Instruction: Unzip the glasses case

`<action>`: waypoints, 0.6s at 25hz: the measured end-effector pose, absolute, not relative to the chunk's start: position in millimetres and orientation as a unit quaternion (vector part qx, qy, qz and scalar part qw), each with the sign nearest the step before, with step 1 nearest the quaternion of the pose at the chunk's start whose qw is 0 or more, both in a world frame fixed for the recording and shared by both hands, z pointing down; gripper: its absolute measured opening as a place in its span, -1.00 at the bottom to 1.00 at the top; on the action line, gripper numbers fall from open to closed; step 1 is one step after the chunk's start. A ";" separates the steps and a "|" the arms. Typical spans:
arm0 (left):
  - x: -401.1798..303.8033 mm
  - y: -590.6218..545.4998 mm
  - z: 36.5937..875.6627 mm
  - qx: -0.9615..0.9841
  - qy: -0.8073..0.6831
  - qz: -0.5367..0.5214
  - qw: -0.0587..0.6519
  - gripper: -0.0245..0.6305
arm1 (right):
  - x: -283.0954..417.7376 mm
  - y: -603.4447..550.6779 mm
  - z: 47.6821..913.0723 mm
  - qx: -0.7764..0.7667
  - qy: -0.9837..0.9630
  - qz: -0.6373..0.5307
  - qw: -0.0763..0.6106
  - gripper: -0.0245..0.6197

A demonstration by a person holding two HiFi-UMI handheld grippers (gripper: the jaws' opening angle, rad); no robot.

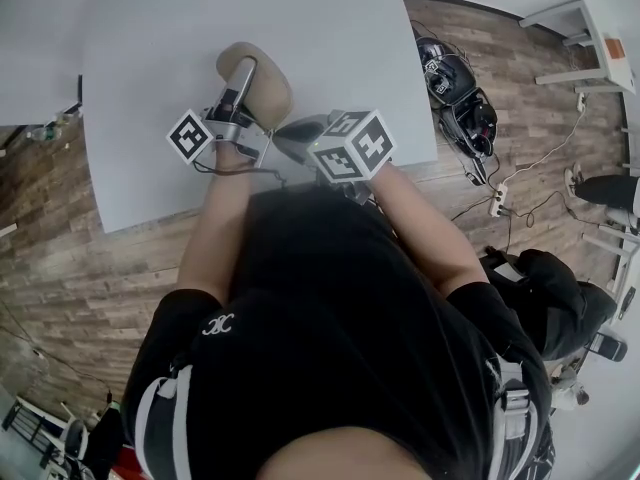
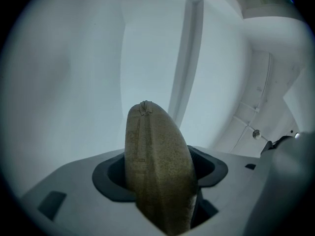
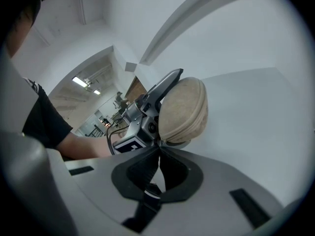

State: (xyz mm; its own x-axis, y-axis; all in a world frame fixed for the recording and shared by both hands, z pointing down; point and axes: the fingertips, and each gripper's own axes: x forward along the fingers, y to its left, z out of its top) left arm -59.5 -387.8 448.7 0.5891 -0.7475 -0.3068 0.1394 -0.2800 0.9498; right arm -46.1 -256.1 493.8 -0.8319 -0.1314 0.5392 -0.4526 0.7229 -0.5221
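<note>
Right claw (image 3: 159, 154), pinched together, meets the tan oval fabric glasses case (image 3: 183, 111) clamped in left claw (image 2: 157, 181); likely the gripping step, and next a pull along its zip seam (image 2: 139, 146).

Glasses case (image 1: 270, 90) — in L tongs (image 1: 243, 78)

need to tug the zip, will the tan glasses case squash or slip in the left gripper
Probably semi-rigid: the glasses case looks domed and undented between the jaws of the left gripper. Its rough fabric likely resists slipping. Sticking out past the jaws, it might pivot under a tug.
</note>
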 end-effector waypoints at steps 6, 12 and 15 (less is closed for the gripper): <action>-65.4 -390.4 487.2 0.730 -0.257 -0.301 0.557 0.04 | -12.3 -262.0 520.1 0.233 -0.878 0.351 0.226 -0.31; -66.0 -385.9 581.3 0.723 -0.347 -0.076 0.592 0.04 | 13.9 -257.2 534.0 0.261 -0.860 0.389 0.206 -0.31; -55.8 -382.7 605.2 0.742 -0.364 0.049 0.561 0.04 | 15.0 -254.9 536.7 0.263 -0.856 0.397 0.201 -0.31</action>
